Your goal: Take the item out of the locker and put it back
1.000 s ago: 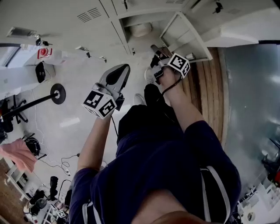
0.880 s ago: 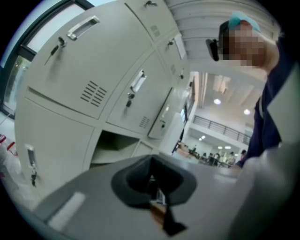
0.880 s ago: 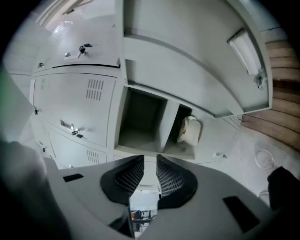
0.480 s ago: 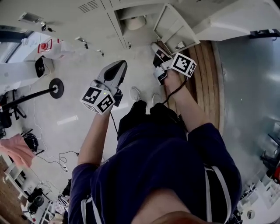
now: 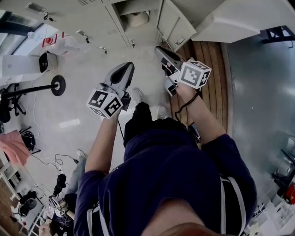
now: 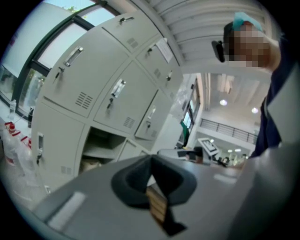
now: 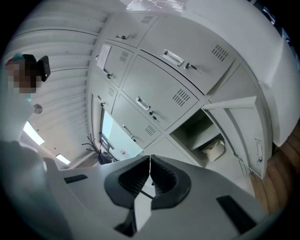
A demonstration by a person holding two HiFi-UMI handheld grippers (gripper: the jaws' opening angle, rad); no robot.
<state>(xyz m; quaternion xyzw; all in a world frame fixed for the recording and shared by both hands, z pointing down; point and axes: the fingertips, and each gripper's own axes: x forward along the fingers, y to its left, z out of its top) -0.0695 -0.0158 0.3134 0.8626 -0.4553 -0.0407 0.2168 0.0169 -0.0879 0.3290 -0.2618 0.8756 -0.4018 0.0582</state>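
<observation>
**Both grippers empty, item lying in the open locker**

At the far left of the head view, a pink cloth (image 5: 12, 146) is cut off by the picture's edge. Beside it we see a stand with a round base (image 5: 58, 85), whose pole runs out of sight to the left.

Next comes the left gripper (image 5: 126, 68), aimed up the picture toward the lockers. In its own view its fingers (image 6: 132, 180) are pressed together with nothing between them.

Above it the locker (image 5: 123, 10) stands with one compartment open, though the top edge cuts most of the cabinet away. The item (image 5: 138, 19) lies inside on the compartment's bottom, under a shelf board and well apart from both grippers. We see it only as a small, pale, rounded lump. In the left gripper view it is a dim patch in shadow. The right gripper view shows it best, and there its longer side seems to run across the opening. We cannot tell which end is which, or which way it points.

The right gripper (image 5: 160, 50) also faces the lockers. Its fingers (image 7: 135, 180) have just been closing and now meet at the tips, leaving only a hairline slit and holding nothing.

To the right of the compartment the door (image 5: 175, 25) hangs open. Past it a strip of wooden flooring (image 5: 209, 64) runs down the picture. The person's dark top hides the floor below.
</observation>
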